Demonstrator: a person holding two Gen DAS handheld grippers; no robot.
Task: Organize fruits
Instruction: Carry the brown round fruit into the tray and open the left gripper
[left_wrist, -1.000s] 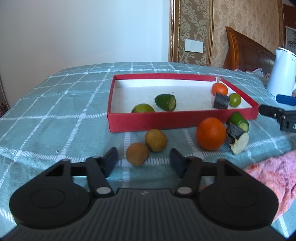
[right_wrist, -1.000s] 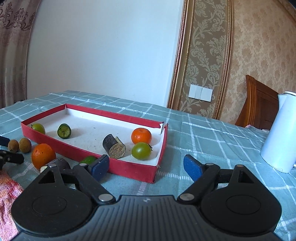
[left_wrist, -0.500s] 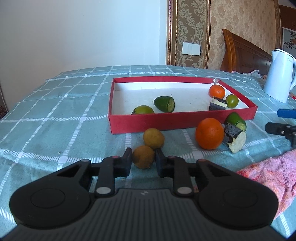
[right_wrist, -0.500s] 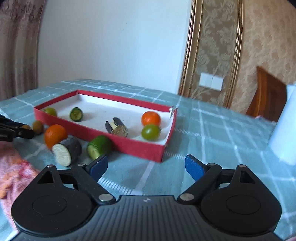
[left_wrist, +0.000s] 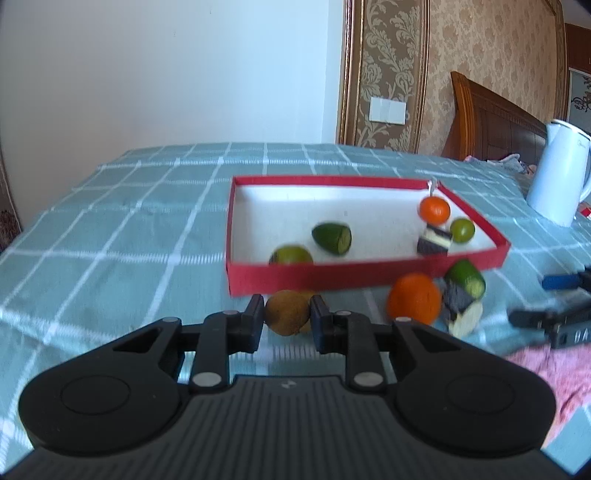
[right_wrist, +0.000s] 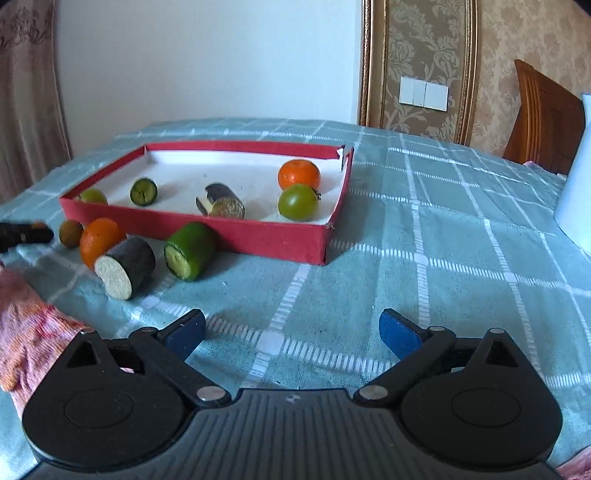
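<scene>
My left gripper (left_wrist: 287, 317) is shut on a small brown fruit (left_wrist: 286, 312) and holds it just in front of the red tray (left_wrist: 332, 275). A second brown fruit (right_wrist: 71, 232) lies on the cloth behind it. An orange (left_wrist: 413, 301), a dark cut piece (left_wrist: 460, 308) and a green cut piece (left_wrist: 465, 277) lie outside the tray's near wall. Inside the tray are several fruits, among them an orange (right_wrist: 298, 174) and a green tomato (right_wrist: 297, 202). My right gripper (right_wrist: 291, 332) is open and empty over the cloth, right of the tray (right_wrist: 236, 230).
A white kettle (left_wrist: 557, 177) stands at the right. A pink towel (right_wrist: 29, 332) lies at the near edge of the checked teal tablecloth (right_wrist: 443, 229). A wooden chair back (left_wrist: 491, 122) and the wall are behind the table.
My left gripper closed on the brown fruit and has lifted it toward the tray. My right gripper moved back and to the right, staying open.
</scene>
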